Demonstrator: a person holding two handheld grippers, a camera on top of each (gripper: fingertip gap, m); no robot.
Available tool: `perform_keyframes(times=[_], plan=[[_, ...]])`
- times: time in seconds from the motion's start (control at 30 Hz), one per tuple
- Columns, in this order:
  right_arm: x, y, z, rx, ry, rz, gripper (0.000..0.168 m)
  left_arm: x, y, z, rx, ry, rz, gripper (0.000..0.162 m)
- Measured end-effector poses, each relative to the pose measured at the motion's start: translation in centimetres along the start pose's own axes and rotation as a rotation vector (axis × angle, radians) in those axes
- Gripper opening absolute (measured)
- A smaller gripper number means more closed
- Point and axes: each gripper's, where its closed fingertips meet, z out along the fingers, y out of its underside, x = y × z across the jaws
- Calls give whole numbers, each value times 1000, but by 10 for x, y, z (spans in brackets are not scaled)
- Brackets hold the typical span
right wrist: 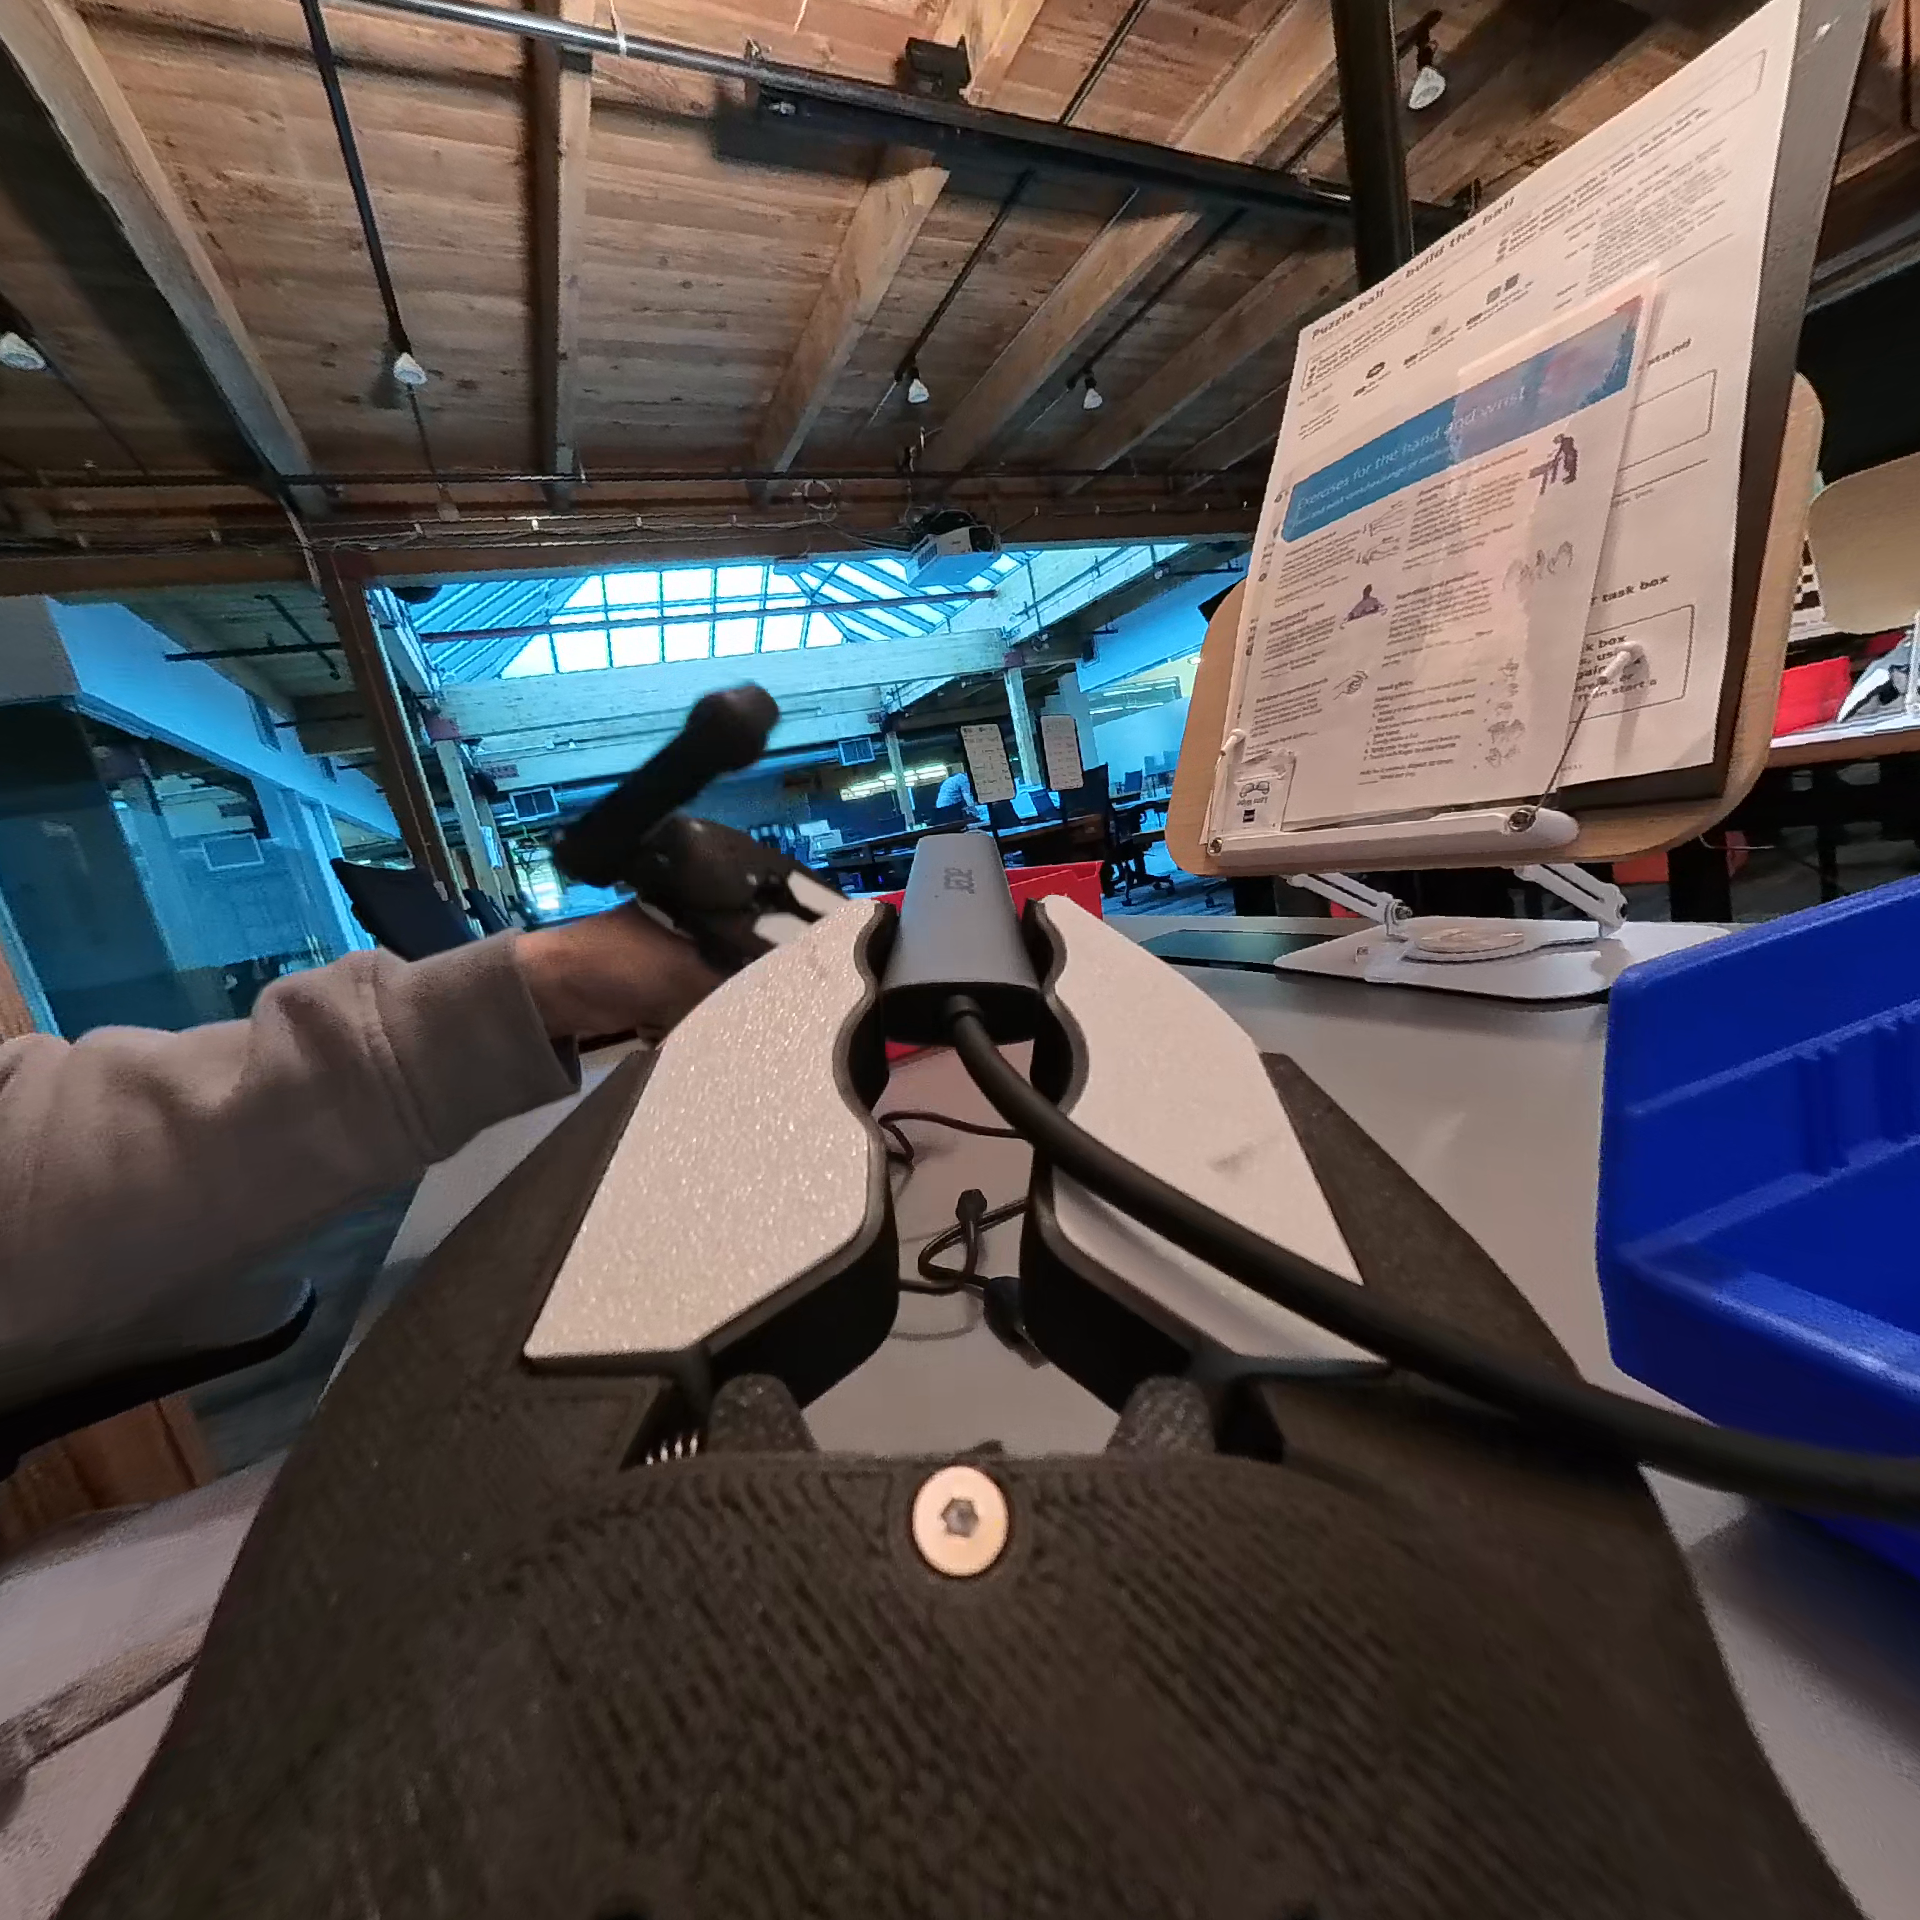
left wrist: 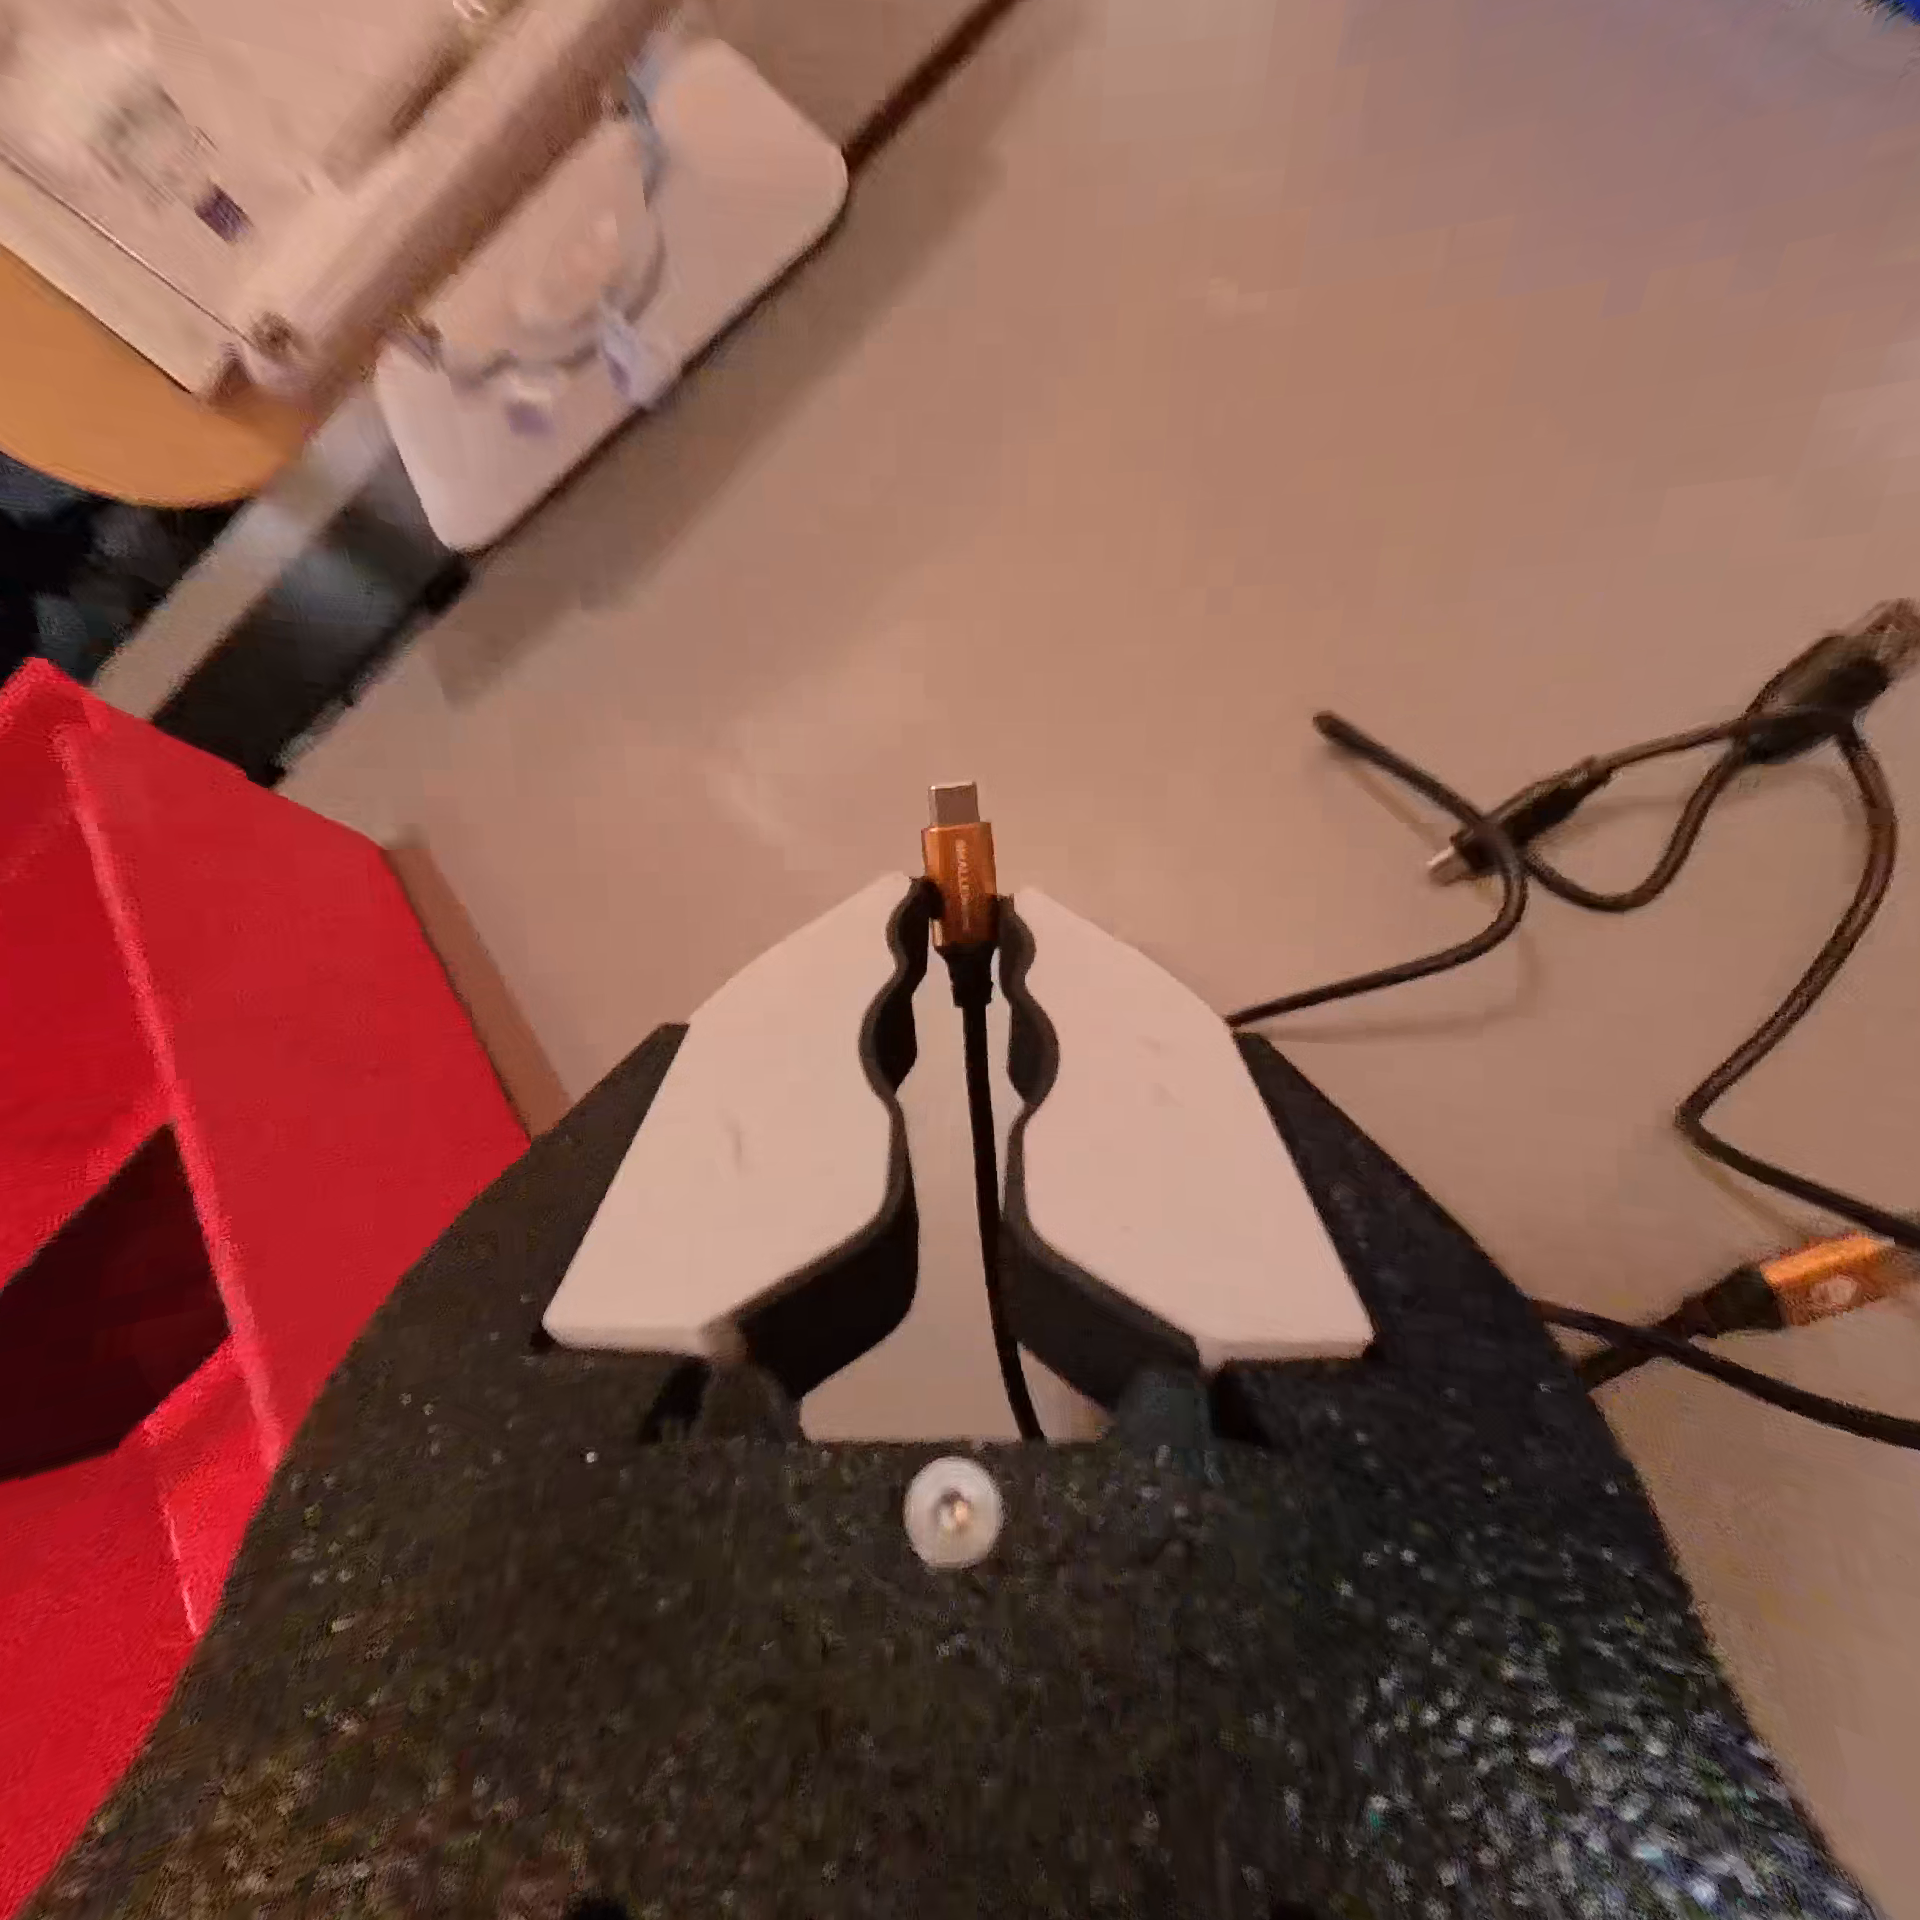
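Observation:
My left gripper (left wrist: 961, 894) is shut on an orange cable plug (left wrist: 960, 873) with a silver tip that points forward above the beige table (left wrist: 1143, 468). Its black cord (left wrist: 992, 1195) runs back between the fingers. My right gripper (right wrist: 961, 925) is shut on a dark grey hub (right wrist: 951, 914), held level above the grey table (right wrist: 1455, 1091). The hub's thick black cable (right wrist: 1299, 1288) trails off to the right. The left gripper (right wrist: 727, 862) and the person's hand (right wrist: 613, 977) in a grey sleeve show at the left of the right wrist view.
A red bin (left wrist: 156, 1039) stands at the left. Loose black cables (left wrist: 1662, 831) and a second orange plug (left wrist: 1829, 1278) lie at the right. A white stand base (left wrist: 623, 312) is at the far left. A blue bin (right wrist: 1766, 1195) is at the right, a document stand (right wrist: 1507, 571) beyond.

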Motion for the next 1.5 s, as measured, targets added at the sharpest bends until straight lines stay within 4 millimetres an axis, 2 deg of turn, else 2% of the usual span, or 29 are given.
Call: perform_keyframes(times=[0.03,0.23,0.33,0.43,0.53,0.57,0.63,0.67,0.73,0.8,0.93,1.0,1.1,1.23,1.27,1.4,1.5], plan=[[0,0,0,1,1,-1,24,-5,-13,-8,60,-16,9,12],[0,0,0,3,3,-10,24,-37,-81,-77,387,-172,74,12],[0,0,0,4,5,-10,24,-53,-110,-122,510,-314,155,12],[0,-1,-1,6,7,-10,24,-69,-140,-179,643,-534,292,12],[0,-1,-1,7,8,-12,24,-69,-166,-237,744,-727,475,12],[0,-1,-1,7,8,-12,24,-61,-171,-245,732,-701,535,11],[0,-1,-1,9,10,-11,24,-33,-174,-237,653,-494,661,12],[1,-1,-1,11,11,-10,24,-16,-168,-227,591,-354,710,11],[1,-2,-1,13,12,-10,24,22,-136,-197,374,7,736,12],[1,-1,-1,12,13,-9,24,57,-99,-169,222,272,780,12],[1,-1,-1,11,13,-11,24,115,-26,-107,36,563,790,12],[1,-1,-1,12,14,-14,24,145,-1,-83,16,661,762,12],[0,-1,-1,12,13,-15,24,181,19,-56,32,718,739,12],[0,-1,-1,9,10,-10,24,199,28,-29,36,654,767,12],[1,-1,-1,9,10,-9,24,202,23,-27,68,652,741,12],[1,-1,-1,8,9,-5,24,206,24,-25,51,679,659,13],[0,-1,-1,7,7,-5,24,201,25,-24,-10,655,587,25]])
